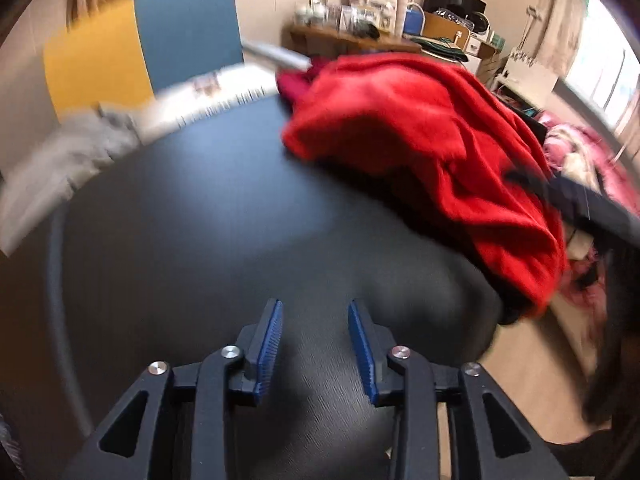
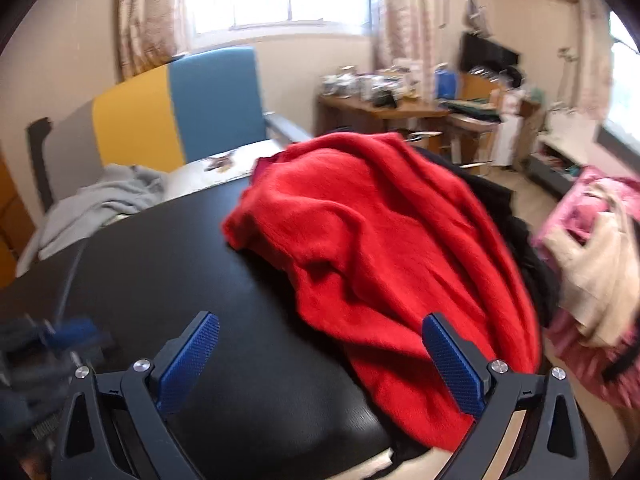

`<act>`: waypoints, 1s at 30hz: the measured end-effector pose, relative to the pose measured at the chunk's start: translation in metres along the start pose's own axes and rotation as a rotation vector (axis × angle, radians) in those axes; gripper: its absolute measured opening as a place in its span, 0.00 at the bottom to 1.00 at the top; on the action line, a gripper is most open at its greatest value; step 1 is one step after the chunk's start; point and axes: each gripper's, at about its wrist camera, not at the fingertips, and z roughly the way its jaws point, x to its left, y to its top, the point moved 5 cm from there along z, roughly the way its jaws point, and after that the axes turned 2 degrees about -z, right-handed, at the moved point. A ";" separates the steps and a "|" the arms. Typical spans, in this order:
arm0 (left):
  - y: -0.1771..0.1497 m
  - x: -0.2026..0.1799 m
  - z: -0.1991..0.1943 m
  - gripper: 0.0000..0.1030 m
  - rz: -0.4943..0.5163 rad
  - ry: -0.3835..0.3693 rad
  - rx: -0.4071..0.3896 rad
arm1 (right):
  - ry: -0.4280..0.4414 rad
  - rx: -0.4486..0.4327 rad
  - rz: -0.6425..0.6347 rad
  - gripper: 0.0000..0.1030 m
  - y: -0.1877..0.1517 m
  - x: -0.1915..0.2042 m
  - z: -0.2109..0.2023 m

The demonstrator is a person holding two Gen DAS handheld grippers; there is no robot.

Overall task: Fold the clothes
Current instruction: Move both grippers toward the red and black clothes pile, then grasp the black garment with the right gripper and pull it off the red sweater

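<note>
A: The red garment (image 2: 384,248) — a soft, fuzzy knit, bright red, unfolded, lying crumpled in a rumpled heap.

B: Position?

A: On the black table (image 2: 192,280), towards its right side. One end bunches up near the table's far edge; the rest runs down to the near right corner and drapes over the edge there.

B: Anything with it?

A: Dark clothing (image 2: 520,232) lies under it on the right side, showing past its edge. A darker red piece (image 1: 294,82) peeks out at its far end.
</note>
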 end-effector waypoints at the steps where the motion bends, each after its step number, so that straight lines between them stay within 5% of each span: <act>1: -0.009 0.009 0.006 0.35 -0.030 -0.021 0.033 | -0.001 0.001 -0.013 0.92 0.010 0.000 0.006; 6: -0.049 0.053 0.022 0.35 -0.070 0.049 0.121 | -0.033 0.012 -0.104 0.88 0.062 0.007 0.060; 8: -0.059 0.066 0.021 0.35 -0.065 0.093 0.126 | -0.015 0.097 -0.074 0.87 0.069 0.004 0.096; 11: -0.068 0.079 0.016 0.35 -0.085 0.099 0.125 | -0.014 0.202 -0.051 0.56 0.062 0.002 0.136; 12: -0.068 0.081 0.014 0.35 -0.087 0.103 0.119 | -0.019 0.227 -0.039 0.27 0.057 0.000 0.144; 13: -0.068 0.084 0.011 0.35 -0.089 0.106 0.114 | -0.025 0.252 -0.026 0.17 0.052 -0.001 0.151; 15: -0.066 0.086 0.005 0.35 -0.086 0.105 0.102 | 0.008 0.224 -0.007 0.24 0.050 -0.004 0.142; 17: -0.062 0.088 -0.003 0.35 -0.085 0.080 0.088 | 0.005 0.203 0.027 0.49 0.052 -0.017 0.125; 19: -0.056 0.090 -0.010 0.35 -0.098 0.061 0.069 | -0.012 0.108 0.073 0.57 0.066 -0.045 0.095; 20: -0.052 0.090 -0.013 0.35 -0.108 0.047 0.061 | -0.051 0.081 0.065 0.62 0.071 -0.058 0.087; 22: -0.045 0.092 -0.019 0.35 -0.131 0.023 0.047 | -0.127 0.047 0.046 0.87 0.080 -0.084 0.077; 26: -0.024 0.092 -0.032 0.35 -0.123 0.029 0.039 | -0.168 0.062 0.056 0.83 0.101 -0.125 0.082; 28: -0.013 0.087 -0.034 0.35 -0.102 0.042 0.020 | -0.149 0.079 0.099 0.61 0.114 -0.140 0.090; 30: 0.002 0.090 -0.034 0.35 -0.087 0.044 0.008 | -0.155 0.098 0.121 0.60 0.126 -0.151 0.101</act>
